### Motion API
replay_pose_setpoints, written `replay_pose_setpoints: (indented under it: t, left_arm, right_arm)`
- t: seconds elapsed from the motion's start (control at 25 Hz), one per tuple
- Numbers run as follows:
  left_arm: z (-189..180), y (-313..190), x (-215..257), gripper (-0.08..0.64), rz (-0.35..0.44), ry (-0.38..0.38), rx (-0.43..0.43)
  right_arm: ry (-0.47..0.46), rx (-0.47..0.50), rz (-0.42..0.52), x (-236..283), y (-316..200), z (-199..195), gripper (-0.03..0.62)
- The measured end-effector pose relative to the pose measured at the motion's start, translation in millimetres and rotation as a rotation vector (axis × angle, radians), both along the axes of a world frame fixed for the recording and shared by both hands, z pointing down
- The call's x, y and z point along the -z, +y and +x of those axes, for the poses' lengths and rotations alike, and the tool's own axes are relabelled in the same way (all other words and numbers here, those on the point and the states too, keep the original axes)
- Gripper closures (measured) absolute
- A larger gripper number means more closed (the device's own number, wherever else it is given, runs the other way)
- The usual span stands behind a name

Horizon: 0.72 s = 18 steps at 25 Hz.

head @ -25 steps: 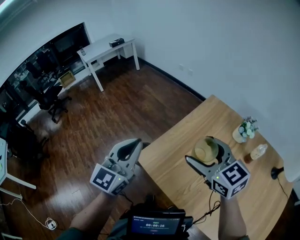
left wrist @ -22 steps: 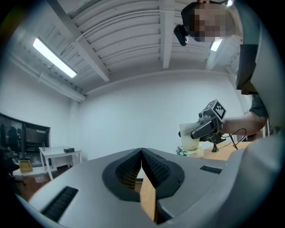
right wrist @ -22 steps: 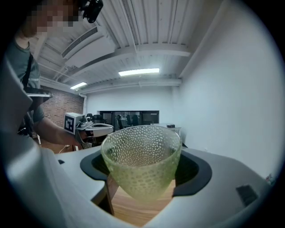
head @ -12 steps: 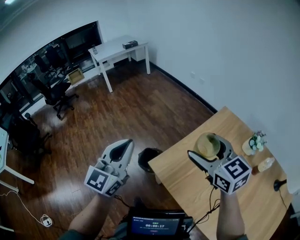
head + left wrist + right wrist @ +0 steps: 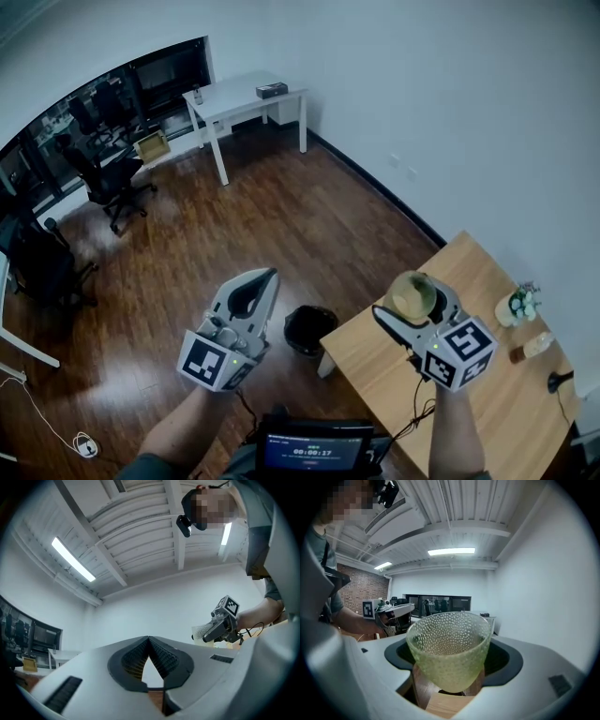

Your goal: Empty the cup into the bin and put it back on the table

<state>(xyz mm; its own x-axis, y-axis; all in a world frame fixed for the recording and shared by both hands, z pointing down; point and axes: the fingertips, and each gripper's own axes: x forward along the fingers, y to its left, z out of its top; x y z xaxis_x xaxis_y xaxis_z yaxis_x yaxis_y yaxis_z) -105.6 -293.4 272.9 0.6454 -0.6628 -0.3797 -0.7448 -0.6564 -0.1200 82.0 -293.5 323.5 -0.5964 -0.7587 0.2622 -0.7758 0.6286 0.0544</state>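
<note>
A pale green, dimpled glass cup point(image 5: 412, 293) stands upright between the jaws of my right gripper point(image 5: 419, 302), which is shut on it above the near-left corner of the wooden table point(image 5: 403, 394). In the right gripper view the cup point(image 5: 449, 648) fills the middle, and what it contains does not show. A round black bin point(image 5: 310, 330) stands on the floor beside that table corner, between my two grippers. My left gripper point(image 5: 261, 281) hangs over the wood floor left of the bin. It is shut, its pads point(image 5: 159, 656) meeting at the tip with nothing in them.
On the table's far right stand a small flower pot point(image 5: 518, 305), a bottle point(image 5: 532, 347) and a black object point(image 5: 561, 380). A white table point(image 5: 246, 98) and office chairs point(image 5: 103, 183) are across the room. A screen point(image 5: 314, 448) sits at my waist.
Both grippers have moved left, away from the table. The cup has gone from over the tabletop to its left corner, and the black bin has come into sight between the grippers.
</note>
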Motion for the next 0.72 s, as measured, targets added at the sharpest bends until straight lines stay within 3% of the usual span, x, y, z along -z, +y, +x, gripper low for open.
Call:
replay_pose_setpoints:
  t: [0.2, 0.44, 0.72]
  left_arm:
    - [-27.3, -17.3, 22.4, 0.560, 0.187, 0.050, 0.038]
    - [-49.7, -37.0, 34.2, 0.560, 0.267, 0.054, 0.026]
    - [-53.3, -51.6, 39.3, 0.560, 0.292, 0.081, 0.007]
  right_arm:
    - [0.002, 0.001, 0.001, 0.0, -20.0, -36.5, 0.194]
    - [0.020, -0.014, -0.002, -2.1, -41.9, -71.1, 0.195]
    - [0.056, -0.003, -0.040, -5.4, -60.8, -88.1, 0.195]
